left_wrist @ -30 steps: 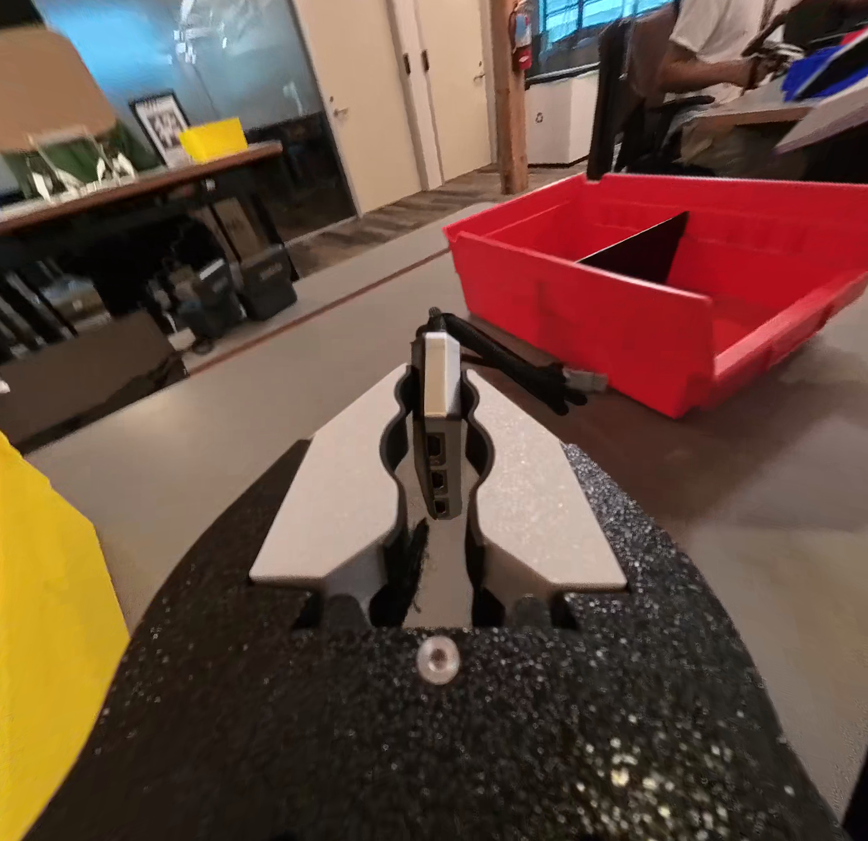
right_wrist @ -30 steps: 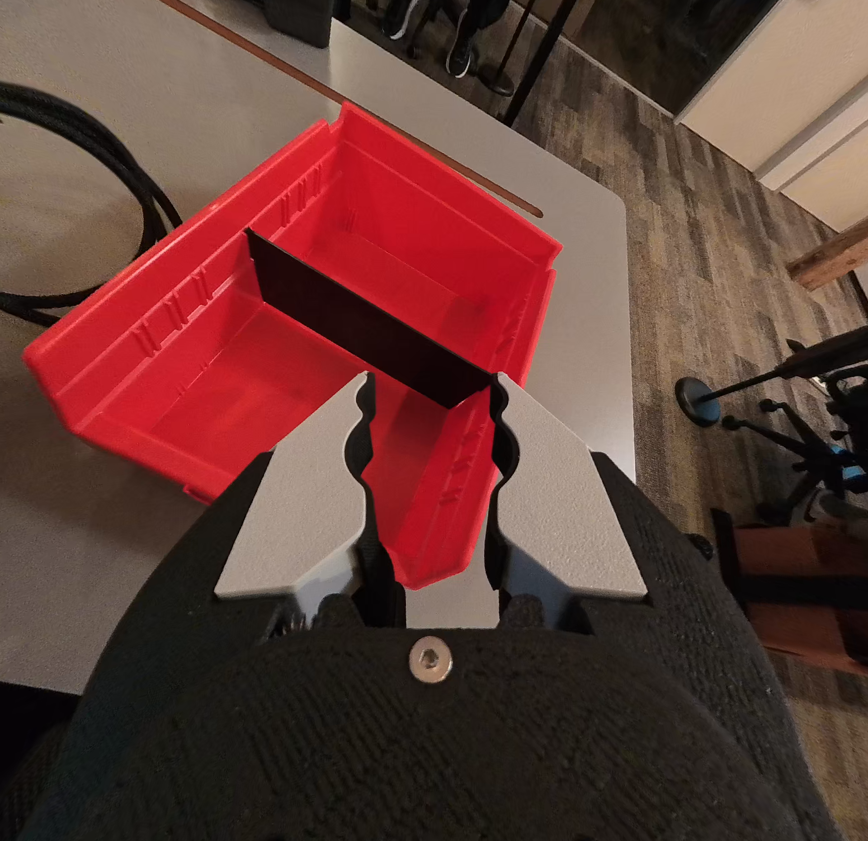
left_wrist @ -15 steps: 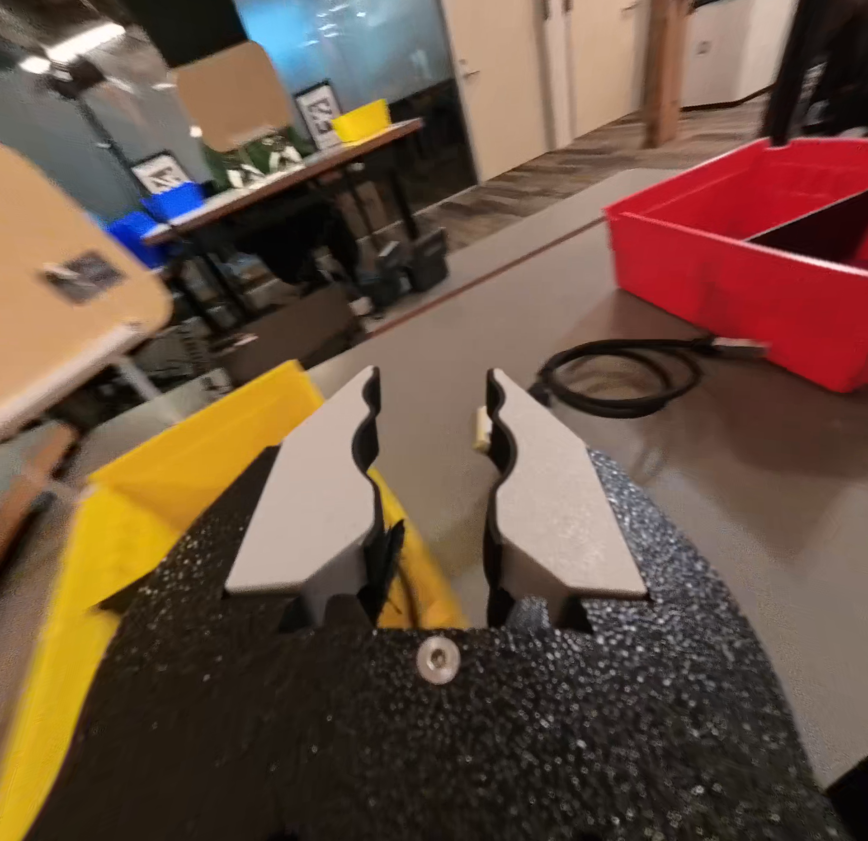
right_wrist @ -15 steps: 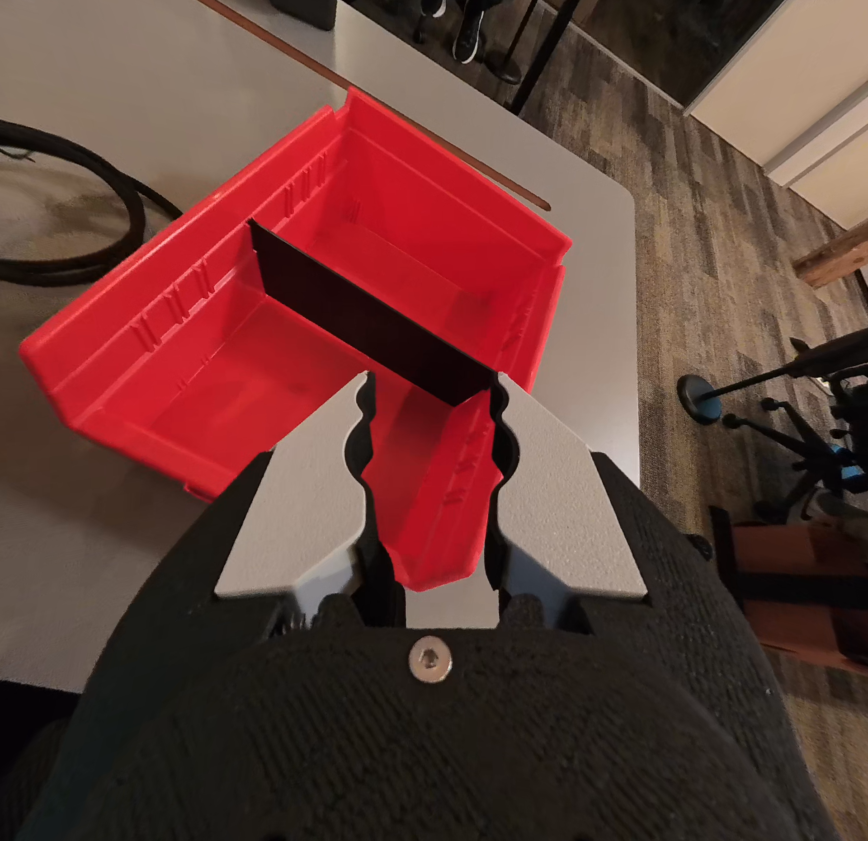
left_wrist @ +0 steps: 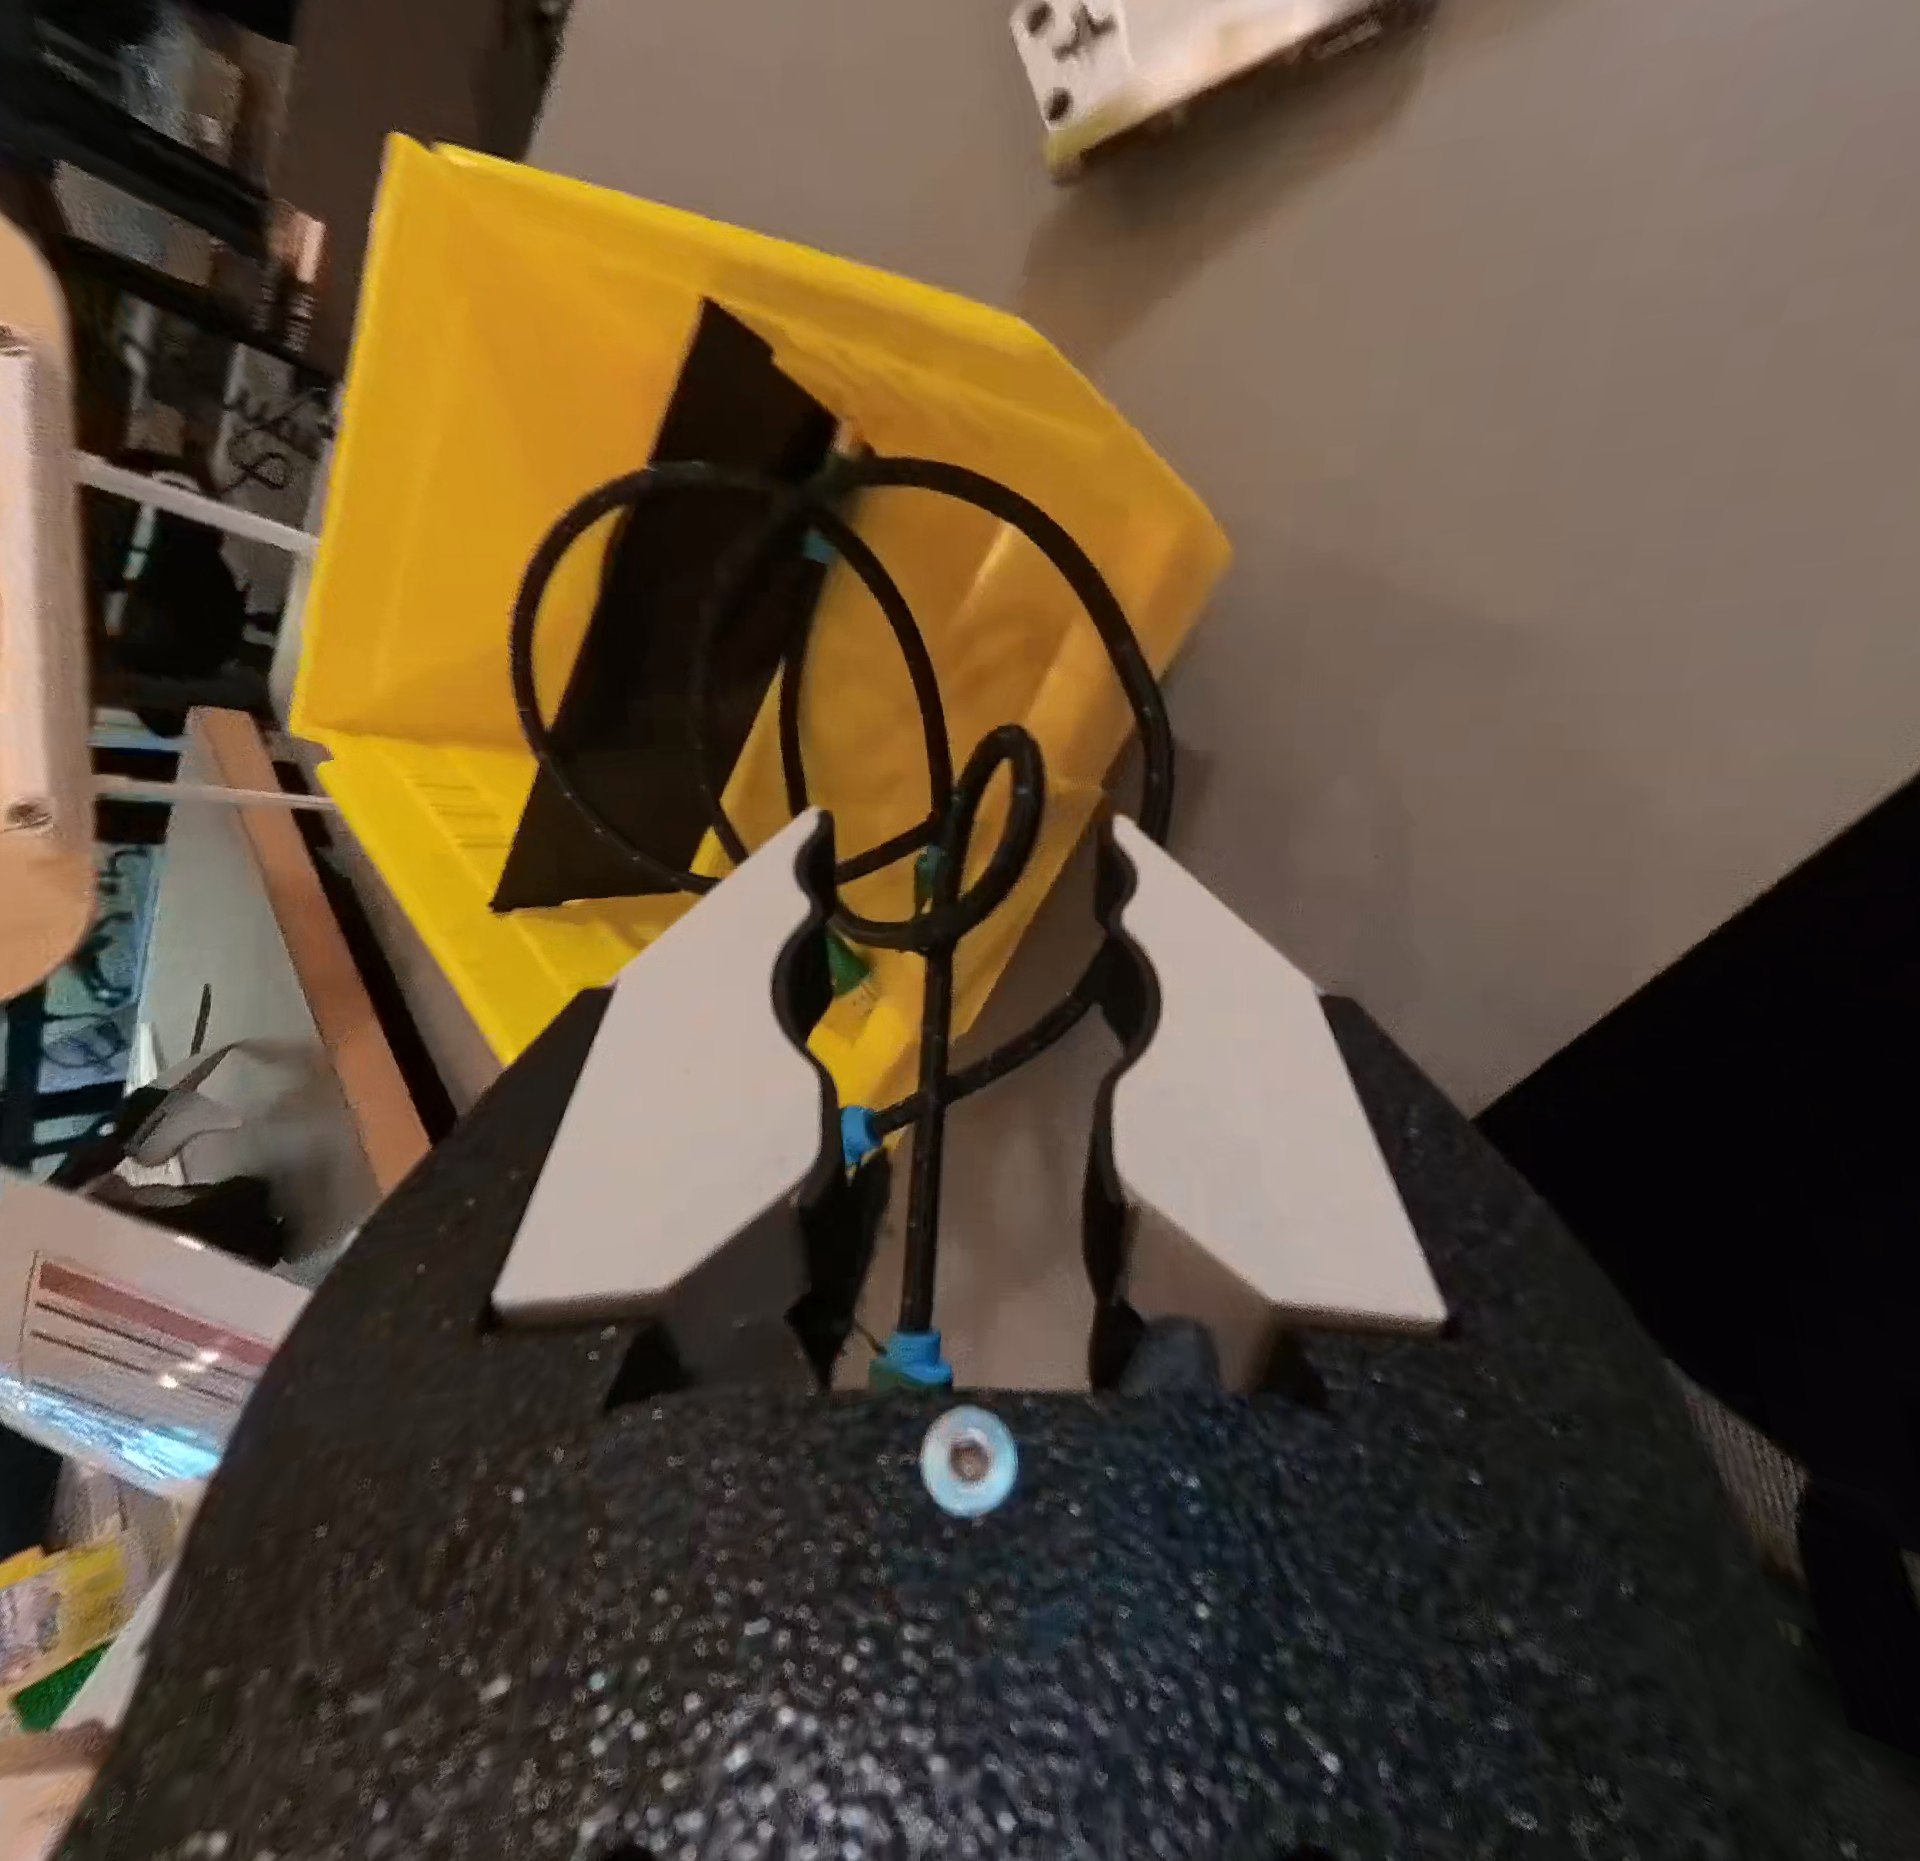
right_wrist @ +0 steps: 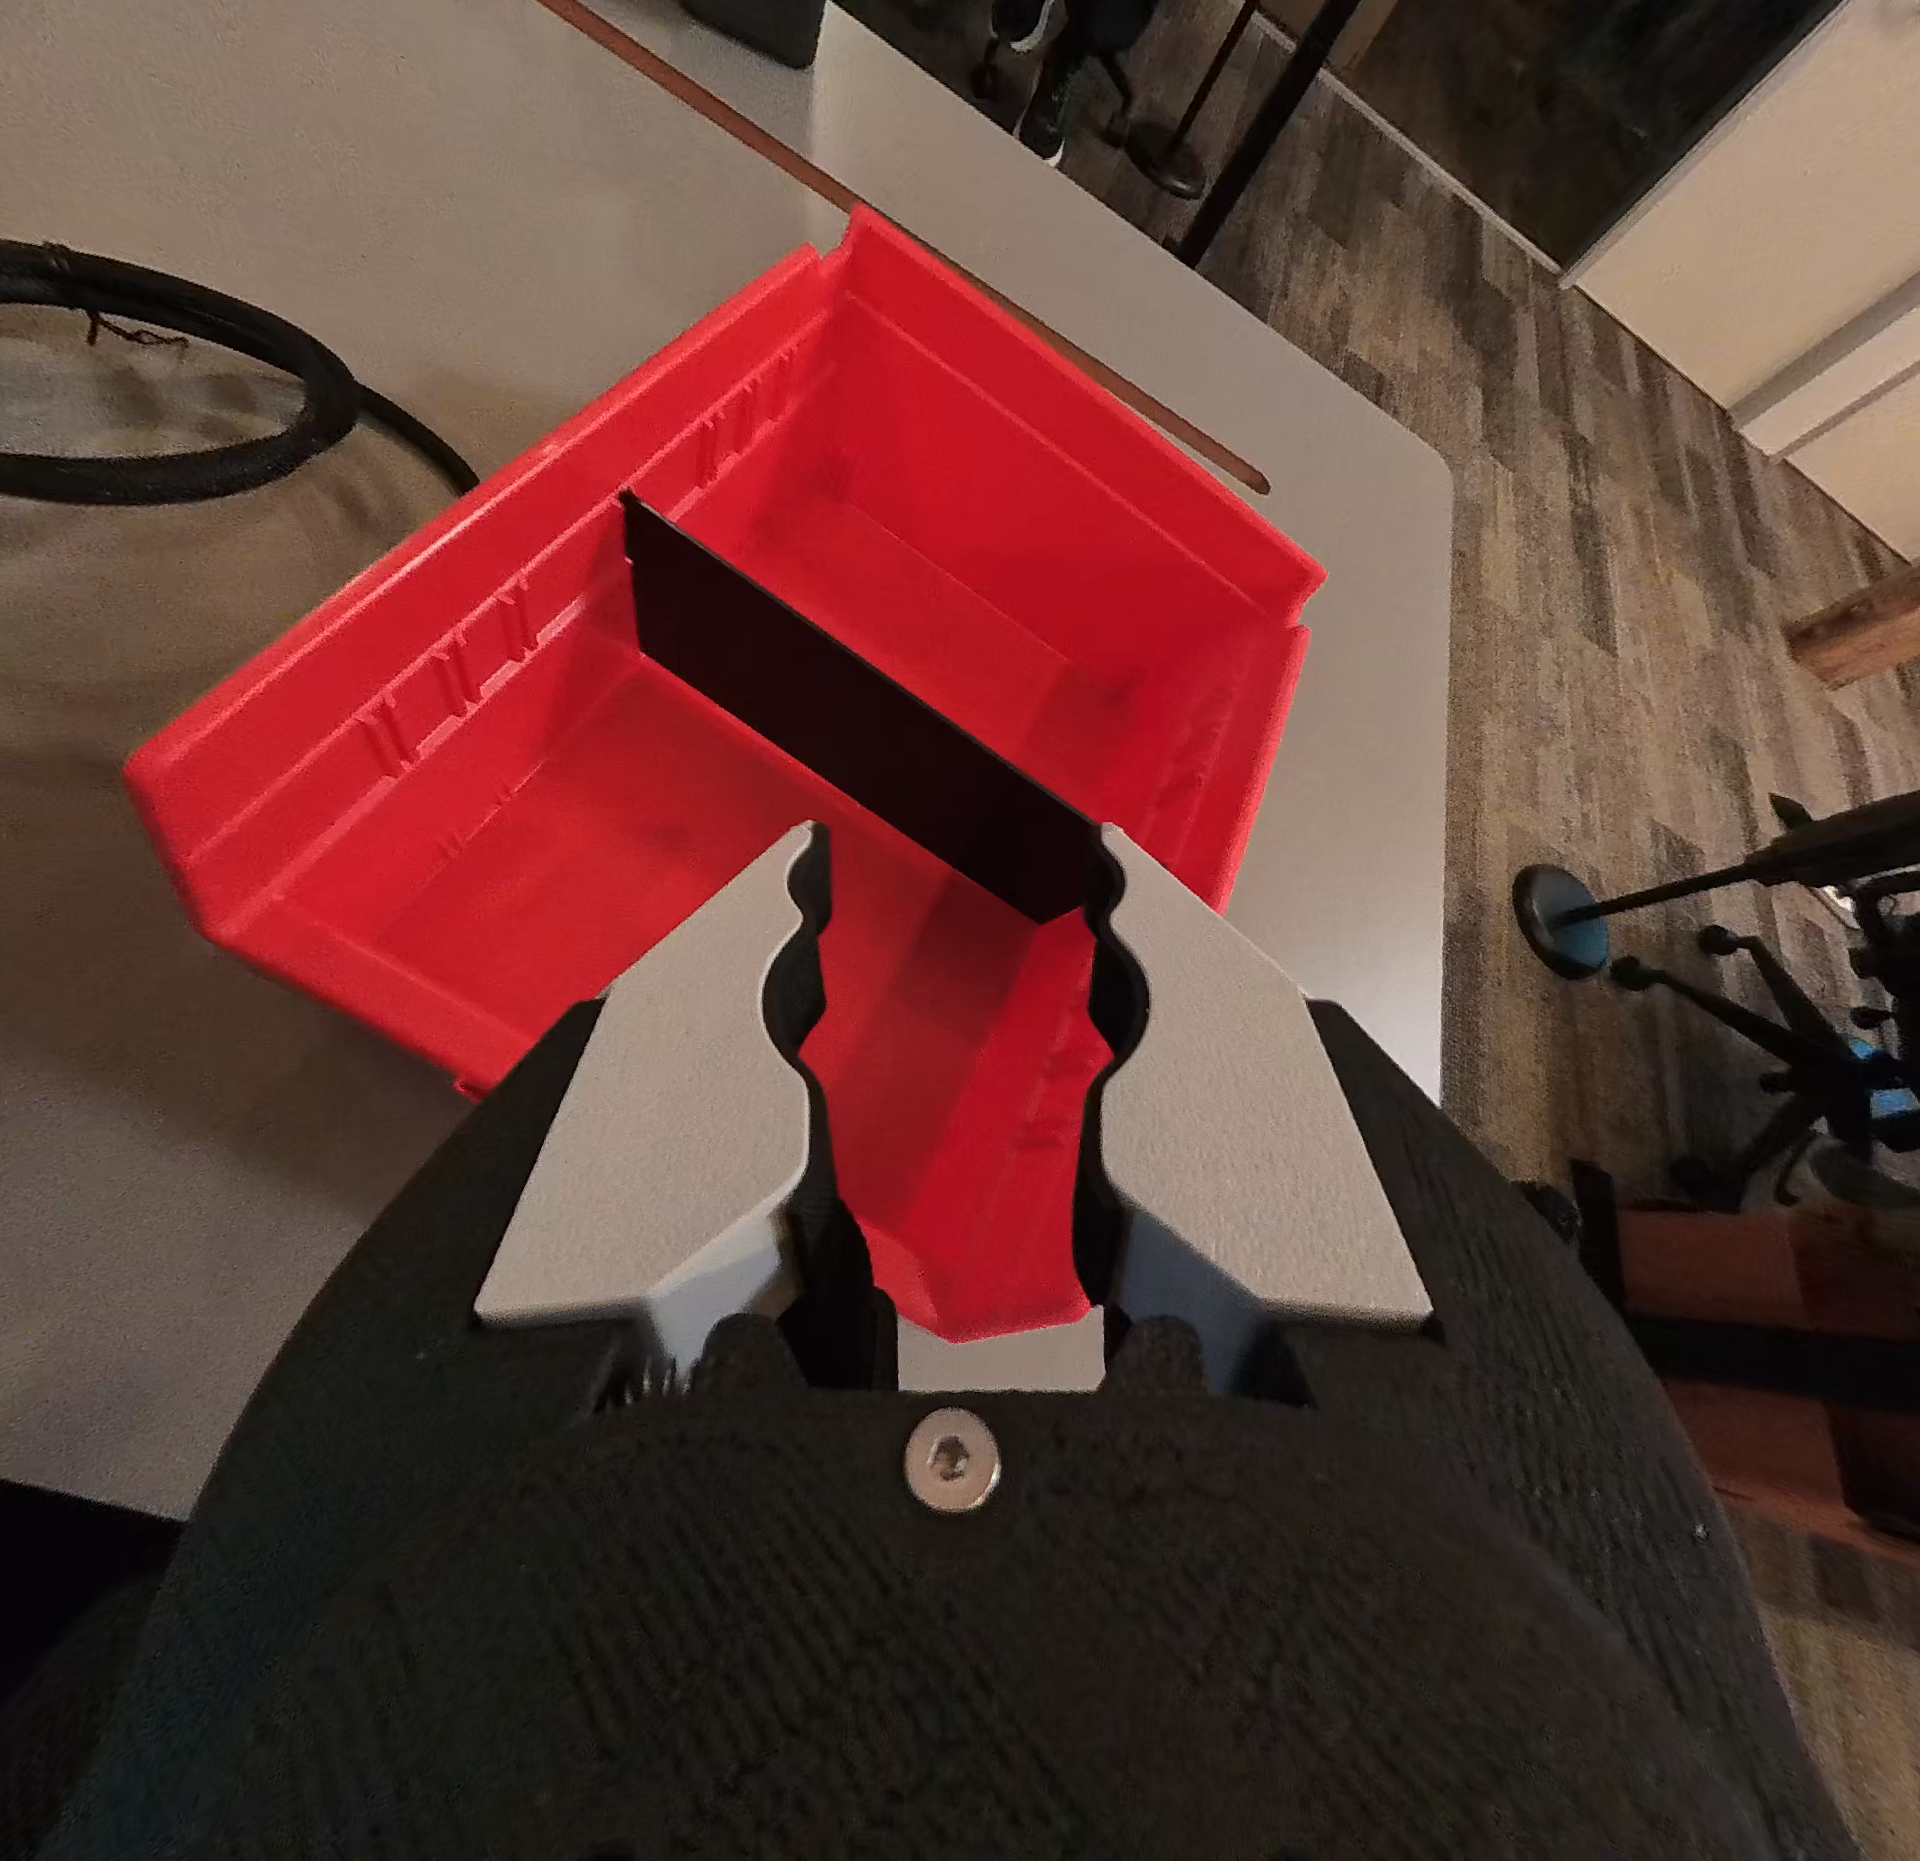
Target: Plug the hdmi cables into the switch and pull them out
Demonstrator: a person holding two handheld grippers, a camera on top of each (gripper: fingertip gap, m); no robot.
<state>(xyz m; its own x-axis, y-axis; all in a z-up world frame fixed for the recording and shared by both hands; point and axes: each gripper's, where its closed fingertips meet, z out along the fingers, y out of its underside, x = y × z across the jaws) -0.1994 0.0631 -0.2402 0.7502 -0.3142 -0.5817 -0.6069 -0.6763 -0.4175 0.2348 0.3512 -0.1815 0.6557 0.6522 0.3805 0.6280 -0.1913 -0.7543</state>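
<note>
Left gripper (left_wrist: 961, 835) wide and empty over the yellow bin (left_wrist: 582, 377) holding coiled HDMI cables (left_wrist: 935, 668), switch (left_wrist: 1226, 35) on table far right; right gripper (right_wrist: 956, 845) wide, empty above red bin (right_wrist: 343, 689); likely cable pickup next, calling for closing on a plug end.

left gripper (left_wrist: 966, 835): matt grey fingers, rough speckled black body | yellow bin (left_wrist: 582, 440): smooth plastic, matt black divider | cable (left_wrist: 1132, 668): braided black, 12 o'clock of jaws | switch (left_wrist: 1226, 35): smooth white casing, 1 o'clock | red bin (right_wrist: 644, 731): glossy plastic | table (right_wrist: 208, 1136): smooth matt grey | floor (right_wrist: 1621, 523): mottled carpet, 2 o'clock
</note>
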